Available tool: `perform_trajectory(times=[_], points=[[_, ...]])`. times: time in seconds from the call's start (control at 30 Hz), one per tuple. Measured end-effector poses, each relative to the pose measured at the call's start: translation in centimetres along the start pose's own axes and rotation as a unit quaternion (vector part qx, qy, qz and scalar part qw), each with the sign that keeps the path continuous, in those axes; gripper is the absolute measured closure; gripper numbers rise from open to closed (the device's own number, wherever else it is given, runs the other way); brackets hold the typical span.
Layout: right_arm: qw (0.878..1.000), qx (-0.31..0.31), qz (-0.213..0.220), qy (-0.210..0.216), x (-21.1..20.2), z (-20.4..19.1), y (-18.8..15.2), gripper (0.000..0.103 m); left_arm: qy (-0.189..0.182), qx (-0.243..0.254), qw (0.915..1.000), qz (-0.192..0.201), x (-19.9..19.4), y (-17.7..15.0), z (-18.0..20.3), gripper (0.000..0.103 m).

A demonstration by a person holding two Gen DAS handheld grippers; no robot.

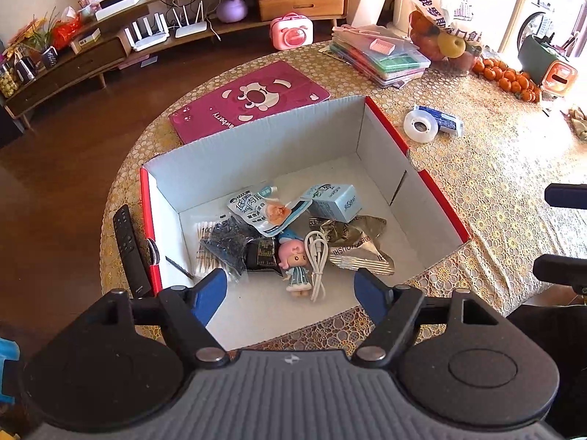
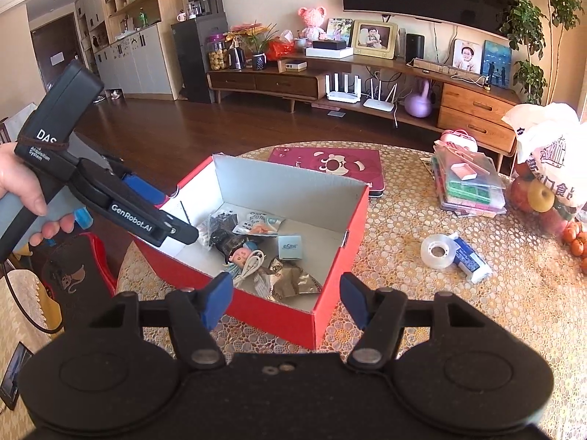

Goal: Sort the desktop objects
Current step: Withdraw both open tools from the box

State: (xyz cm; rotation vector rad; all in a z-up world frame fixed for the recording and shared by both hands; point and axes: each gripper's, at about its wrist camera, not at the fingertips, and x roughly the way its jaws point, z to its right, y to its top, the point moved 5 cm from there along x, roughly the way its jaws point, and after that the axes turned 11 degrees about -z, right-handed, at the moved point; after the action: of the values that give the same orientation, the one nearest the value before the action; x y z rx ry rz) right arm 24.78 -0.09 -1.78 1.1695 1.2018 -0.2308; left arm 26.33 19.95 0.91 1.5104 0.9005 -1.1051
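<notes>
Both grippers, left gripper point(image 1: 290, 286) and right gripper point(image 2: 286, 302), are hovering wide open and empty over the red box point(image 2: 341, 227), with the tape roll point(image 2: 436, 251) probably awaiting pickup.

The red box point(image 1: 418, 154) looks like matt cardboard, white inside, and in it lie a crinkled, shiny foil wrapper point(image 1: 357, 245), a glossy plastic figurine point(image 1: 295, 262) and a smooth white cable point(image 1: 318, 256). Beside the box, the tape roll point(image 1: 420, 125) is clear, glossy plastic. The table point(image 1: 495, 183) wears a textured, lace-patterned cloth. Both tools show matt black plastic with smooth blue pads point(image 2: 218, 299).
</notes>
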Motion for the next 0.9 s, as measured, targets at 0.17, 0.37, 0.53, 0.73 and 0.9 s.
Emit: perform_trajectory(times=[0.17, 0.37, 0.53, 0.73, 0.9], points=[[1.0, 0.005, 0.005, -0.008, -1.0, 1.1, -1.0, 0.035, -0.008, 0.001, 1.0, 0.004, -0.8, -1.0, 0.9, 0.02], [1.0, 0.021, 0.005, -0.022, -1.6, 3.0, -2.3, 0.033, -0.027, 0.014, 0.9995, 0.011, -1.4, -1.9, 3.2, 0.02], [0.999, 0.034, 0.008, -0.032, -2.1, 4.5, -3.1, 0.029, -0.035, 0.031, 0.9987, 0.022, -2.0, -2.4, 5.2, 0.016], [0.998, 0.049, 0.009, -0.042, -2.3, 6.4, -4.0, 0.026, -0.049, 0.038, 0.9975, 0.034, -2.3, -2.3, 7.4, 0.016], [0.997, 0.061, 0.01, -0.051, -2.6, 8.0, -4.6, 0.025, -0.058, 0.044, 0.9962, 0.047, -2.0, -1.6, 9.3, 0.016]])
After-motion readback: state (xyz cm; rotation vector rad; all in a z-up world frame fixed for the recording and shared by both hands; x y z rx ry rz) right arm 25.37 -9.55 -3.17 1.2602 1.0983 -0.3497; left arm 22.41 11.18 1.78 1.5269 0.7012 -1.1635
